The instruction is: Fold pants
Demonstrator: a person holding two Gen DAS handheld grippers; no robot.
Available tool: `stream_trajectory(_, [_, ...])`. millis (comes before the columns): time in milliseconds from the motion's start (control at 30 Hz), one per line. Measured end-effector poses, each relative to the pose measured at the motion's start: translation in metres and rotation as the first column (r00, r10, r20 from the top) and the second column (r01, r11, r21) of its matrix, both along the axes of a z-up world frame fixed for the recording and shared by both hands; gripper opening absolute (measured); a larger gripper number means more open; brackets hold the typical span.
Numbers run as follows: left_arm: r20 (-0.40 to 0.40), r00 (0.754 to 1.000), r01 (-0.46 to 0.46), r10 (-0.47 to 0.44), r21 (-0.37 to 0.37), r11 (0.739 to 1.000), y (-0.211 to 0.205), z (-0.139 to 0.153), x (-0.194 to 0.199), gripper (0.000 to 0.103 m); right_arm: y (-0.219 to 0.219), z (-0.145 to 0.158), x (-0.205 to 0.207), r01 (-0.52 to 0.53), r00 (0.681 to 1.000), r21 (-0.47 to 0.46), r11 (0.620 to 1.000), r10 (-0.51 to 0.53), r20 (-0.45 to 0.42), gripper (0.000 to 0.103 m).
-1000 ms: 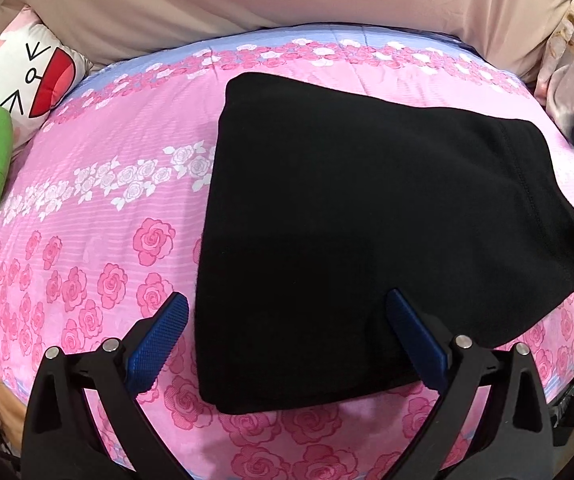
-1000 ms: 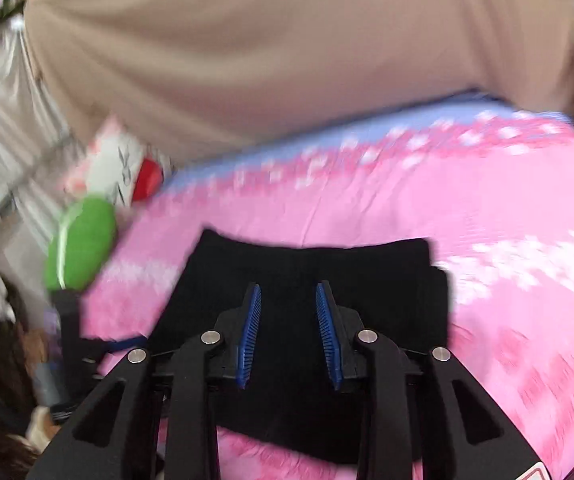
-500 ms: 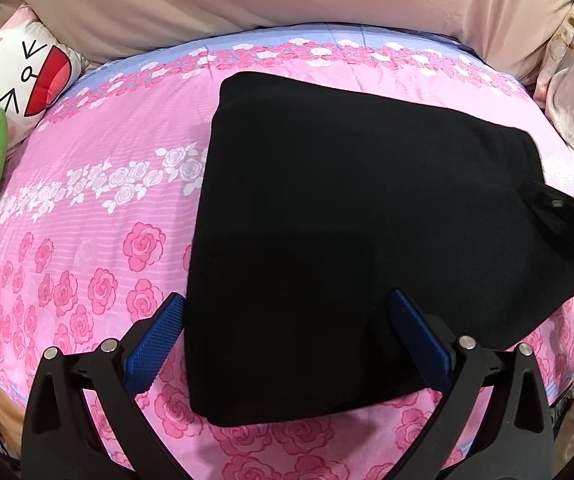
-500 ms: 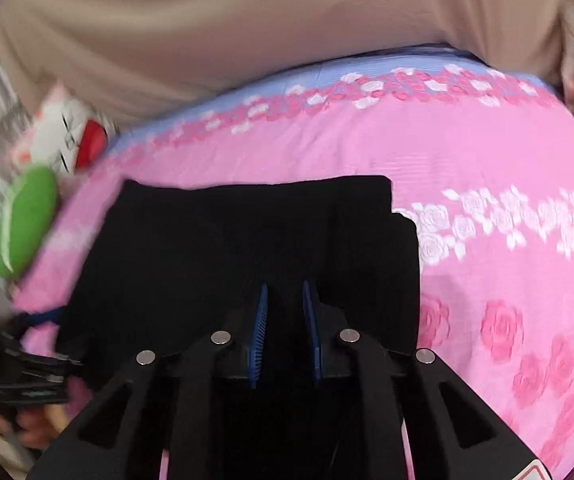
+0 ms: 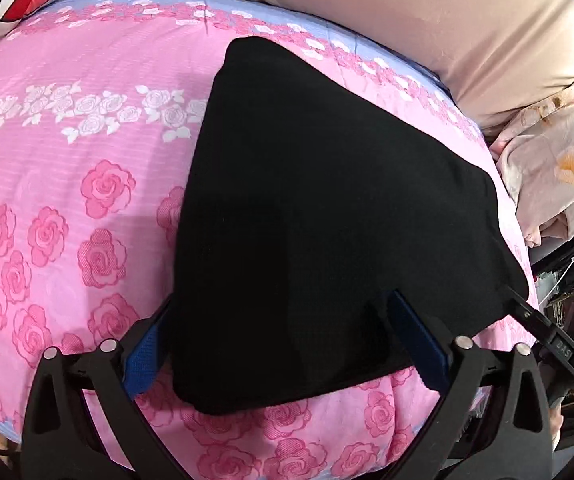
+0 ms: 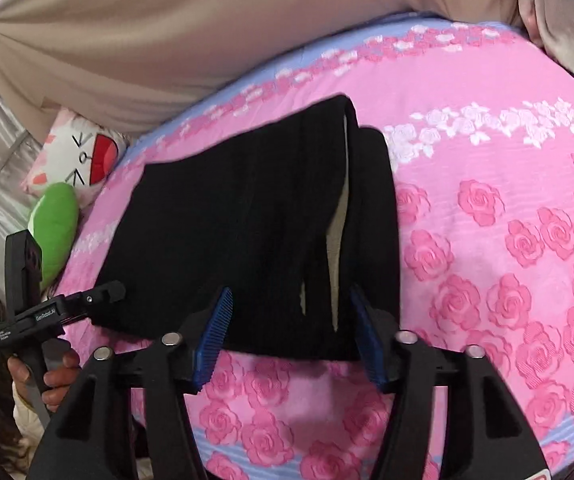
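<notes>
Here, through my left wrist camera, the folded black pants (image 5: 327,208) lie flat on the pink rose-print bedspread (image 5: 67,208), a little right of the middle of the bed. My left gripper (image 5: 287,340) straddles the near edge of the pile: one blue pad (image 5: 145,354) sits just outside the left edge of the cloth, the other pad lies over the fabric toward the right. The jaws are wide apart and closing, with the near corner of the pants between them, but the pads do not yet pinch it. At the far right, the black tip of my right gripper (image 5: 555,344) reaches the near right corner of the pants. A beige headboard cushion (image 5: 427,12) runs behind the bed, and a floral cloth (image 5: 555,160) is bunched at the right edge.

In my right wrist camera, the pants (image 6: 247,220) show stacked layers, with a pale strip of lining visible along the right fold. My right gripper (image 6: 291,332) stands partly apart and opening; the near edge of the pants lies between its blue pads, not clamped. To the left, a hand (image 6: 53,376) holds the left gripper (image 6: 99,292), whose tip is at the left edge of the pants. A cartoon-face pillow (image 6: 79,152) and a green plush (image 6: 55,220) sit beside the bed's far left corner.
</notes>
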State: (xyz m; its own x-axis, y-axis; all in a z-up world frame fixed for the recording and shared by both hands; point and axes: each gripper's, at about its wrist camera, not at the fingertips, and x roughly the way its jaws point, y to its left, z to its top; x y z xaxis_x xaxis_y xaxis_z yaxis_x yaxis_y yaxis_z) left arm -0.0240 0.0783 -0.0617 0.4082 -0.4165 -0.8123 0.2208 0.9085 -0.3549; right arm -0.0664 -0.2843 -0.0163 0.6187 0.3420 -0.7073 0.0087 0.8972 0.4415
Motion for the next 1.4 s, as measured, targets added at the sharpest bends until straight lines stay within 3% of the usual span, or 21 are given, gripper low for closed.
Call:
stream_trajectory(33, [-0.005, 1.000, 0.003, -0.003, 0.022, 1.000, -0.001, 0.002, 0.000, 0.069, 0.001, 0.007, -0.002, -0.013, 1.000, 0.011, 1.000, 0.013, 0.016, 0.020])
stream_trajectory(100, [0.013, 1.000, 0.010, -0.010, 0.007, 1.000, 0.006, 0.016, -0.006, 0.053, -0.001, 0.024, -0.012, -0.024, 0.998, 0.031, 0.999, 0.022, 0.057, 0.016])
stream_trajectory(167, [0.026, 1.000, 0.009, -0.009, -0.018, 1.000, 0.014, 0.026, -0.012, 0.053, -0.002, 0.037, -0.023, -0.023, 0.997, -0.029, 0.999, 0.025, 0.079, 0.016])
stream_trajectory(267, [0.018, 1.000, 0.009, -0.010, 0.067, 0.998, 0.010, 0.012, -0.009, 0.063, -0.011, 0.004, -0.014, 0.011, 1.000, -0.086, 0.996, -0.012, -0.012, 0.033])
stream_trajectory(300, [0.009, 1.000, -0.002, 0.001, 0.093, 0.996, 0.008, 0.007, -0.007, 0.067, -0.017, -0.007, -0.014, 0.013, 1.000, -0.034, 0.999, -0.013, -0.009, 0.034])
stream_trajectory(367, [0.021, 1.000, -0.020, 0.018, 0.070, 0.997, 0.007, 0.011, -0.014, 0.078, -0.024, 0.001, -0.021, 0.051, 0.999, 0.030, 0.998, -0.051, 0.007, 0.053])
stream_trajectory(400, [0.045, 0.999, -0.019, 0.016, 0.067, 0.998, 0.004, 0.017, -0.016, 0.095, -0.025, 0.009, -0.024, 0.076, 0.997, 0.014, 0.997, -0.076, 0.023, 0.060])
stream_trajectory(433, [0.072, 0.997, -0.035, 0.030, 0.067, 0.997, 0.002, 0.021, -0.017, 0.098, -0.027, 0.017, -0.027, 0.105, 0.993, -0.022, 0.994, -0.103, 0.056, 0.070])
stream_trajectory(500, [0.082, 0.996, -0.044, 0.039, 0.063, 0.997, -0.002, 0.022, -0.011, 0.098, -0.030, 0.015, -0.023, 0.111, 0.993, -0.050, 0.993, -0.109, 0.041, 0.071])
stream_trajectory(600, [-0.017, 1.000, -0.014, 0.014, -0.018, 1.000, -0.010, 0.003, 0.009, 0.097, -0.032, -0.007, -0.006, 0.086, 0.996, 0.042, 0.995, -0.084, -0.040, 0.072])
stream_trajectory(667, [0.029, 0.999, -0.026, 0.026, 0.007, 1.000, -0.014, 0.001, 0.011, 0.075, -0.029, -0.023, 0.005, 0.063, 0.997, 0.130, 0.990, -0.056, -0.051, 0.070])
stream_trajectory(733, [0.012, 1.000, -0.027, 0.027, -0.037, 0.999, -0.007, 0.003, 0.012, 0.040, -0.023, -0.024, 0.010, 0.048, 0.999, 0.128, 0.991, -0.044, -0.033, 0.050])
stream_trajectory(767, [0.008, 1.000, -0.024, 0.025, -0.065, 0.998, 0.001, 0.011, 0.012, 0.034, -0.020, -0.019, 0.012, 0.038, 0.999, 0.151, 0.988, -0.035, -0.017, 0.040])
stream_trajectory(833, [0.009, 1.000, -0.006, 0.008, -0.135, 0.991, 0.017, 0.028, 0.004, 0.025, -0.014, 0.002, 0.008, 0.002, 1.000, 0.146, 0.989, -0.006, 0.025, 0.037])
stream_trajectory(933, [0.037, 0.999, 0.014, -0.010, -0.118, 0.993, 0.028, 0.047, -0.019, 0.024, 0.003, 0.035, -0.012, -0.080, 0.994, 0.138, 0.987, 0.068, 0.088, 0.036])
stream_trajectory(1033, [-0.003, 1.000, 0.019, -0.019, -0.050, 0.999, 0.031, 0.031, -0.034, 0.031, 0.013, 0.024, -0.024, -0.085, 0.996, 0.108, 0.991, 0.080, 0.048, 0.041])
stream_trajectory(1067, [-0.034, 0.999, 0.011, -0.012, -0.024, 1.000, 0.032, 0.017, -0.032, 0.035, 0.013, 0.005, -0.024, -0.066, 0.998, 0.087, 0.994, 0.067, -0.010, 0.055])
stream_trajectory(1133, [-0.045, 0.999, -0.026, 0.027, 0.018, 0.999, 0.037, 0.001, -0.030, 0.057, 0.007, -0.020, -0.023, -0.039, 0.997, 0.078, 0.996, 0.044, -0.067, 0.066])
stream_trajectory(1233, [0.061, 0.995, -0.092, 0.084, 0.127, 0.988, 0.028, 0.016, -0.034, 0.089, -0.003, -0.017, -0.023, -0.001, 0.997, 0.138, 0.990, 0.011, -0.072, 0.071])
stream_trajectory(1333, [0.158, 0.984, -0.118, 0.081, 0.239, 0.964, 0.010, 0.028, -0.036, 0.093, 0.002, -0.009, -0.013, -0.002, 0.998, 0.090, 0.996, 0.007, -0.060, 0.072])
stream_trajectory(1400, [0.151, 0.987, -0.097, 0.060, 0.247, 0.964, 0.006, 0.027, -0.034, 0.093, 0.007, -0.009, -0.007, -0.001, 0.998, 0.085, 0.996, 0.007, -0.069, 0.076])
